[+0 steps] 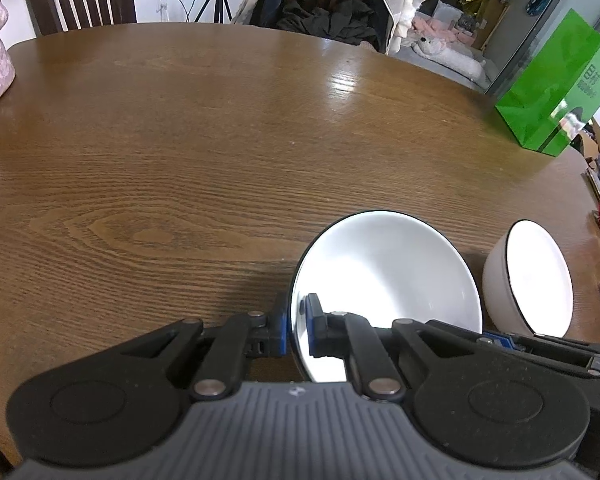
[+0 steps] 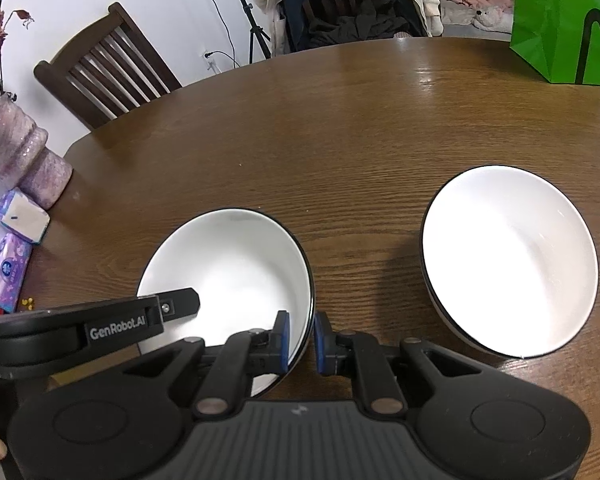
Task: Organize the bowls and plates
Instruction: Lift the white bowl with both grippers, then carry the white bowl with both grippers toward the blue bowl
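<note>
My left claw (image 1: pixel 296 330) and right claw (image 2: pixel 301 338) both pinch the near bowl's (image 2: pixel 236 264) rim, on opposite sides. Pulling unevenly could slip or chip it. The second bowl (image 2: pixel 512 260) sits right of it on the bench (image 2: pixel 340 128); a careless swing would knock it.

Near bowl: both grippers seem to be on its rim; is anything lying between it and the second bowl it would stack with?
Nothing visible. Only bare table separates the near bowl from the second bowl. The left gripper and right gripper both straddle its rim.
</note>
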Action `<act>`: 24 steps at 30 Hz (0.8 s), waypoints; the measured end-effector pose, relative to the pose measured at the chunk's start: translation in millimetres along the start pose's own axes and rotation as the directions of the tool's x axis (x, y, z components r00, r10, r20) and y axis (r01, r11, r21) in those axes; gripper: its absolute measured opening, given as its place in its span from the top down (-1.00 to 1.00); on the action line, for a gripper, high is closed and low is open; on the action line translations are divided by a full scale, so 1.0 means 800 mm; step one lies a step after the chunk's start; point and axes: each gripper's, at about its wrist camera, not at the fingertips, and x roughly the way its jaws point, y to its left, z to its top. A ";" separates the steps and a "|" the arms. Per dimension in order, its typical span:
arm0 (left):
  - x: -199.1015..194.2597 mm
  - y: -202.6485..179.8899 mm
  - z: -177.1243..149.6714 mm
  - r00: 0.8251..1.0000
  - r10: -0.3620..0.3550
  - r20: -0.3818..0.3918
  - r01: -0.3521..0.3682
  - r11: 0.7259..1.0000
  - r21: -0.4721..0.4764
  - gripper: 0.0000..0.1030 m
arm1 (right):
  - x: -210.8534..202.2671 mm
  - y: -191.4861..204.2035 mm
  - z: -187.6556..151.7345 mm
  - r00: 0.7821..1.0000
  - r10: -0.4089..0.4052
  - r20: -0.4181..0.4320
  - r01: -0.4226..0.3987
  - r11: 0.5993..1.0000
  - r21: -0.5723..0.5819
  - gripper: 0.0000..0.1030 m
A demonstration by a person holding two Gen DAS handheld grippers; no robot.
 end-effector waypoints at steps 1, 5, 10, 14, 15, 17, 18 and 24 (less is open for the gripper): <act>-0.004 0.000 -0.001 1.000 -0.002 0.004 0.002 1.000 0.000 0.82 | -0.003 0.000 -0.001 1.000 0.001 0.003 -0.001 1.000 0.000 0.76; -0.020 -0.001 -0.005 1.000 -0.008 0.019 0.008 1.000 0.006 0.82 | -0.017 0.002 -0.005 1.000 0.003 0.019 -0.003 1.000 -0.001 0.77; -0.040 -0.005 -0.013 0.999 -0.014 0.045 0.013 1.000 0.016 0.82 | -0.038 0.005 -0.011 0.999 0.006 0.038 -0.006 1.000 -0.002 0.77; -0.056 -0.005 -0.019 0.998 -0.022 0.057 0.021 1.000 0.017 0.82 | -0.054 0.010 -0.018 0.999 0.006 0.053 -0.006 1.000 -0.004 0.76; -0.060 -0.007 -0.020 0.998 -0.024 0.060 0.023 1.000 0.018 0.82 | -0.059 0.012 -0.020 0.998 0.006 0.057 -0.006 1.000 -0.004 0.77; -0.069 -0.007 -0.023 0.997 -0.026 0.067 0.025 0.999 0.021 0.82 | -0.067 0.015 -0.024 0.998 0.006 0.065 -0.006 1.000 -0.004 0.76; -0.071 -0.009 -0.025 0.997 -0.027 0.071 0.025 0.999 0.023 0.82 | -0.072 0.016 -0.026 0.998 0.006 0.069 -0.006 1.000 -0.004 0.76; -0.096 -0.006 -0.035 0.995 -0.040 0.089 0.037 0.999 0.033 0.82 | -0.095 0.024 -0.041 0.996 0.008 0.087 -0.008 1.000 -0.003 0.77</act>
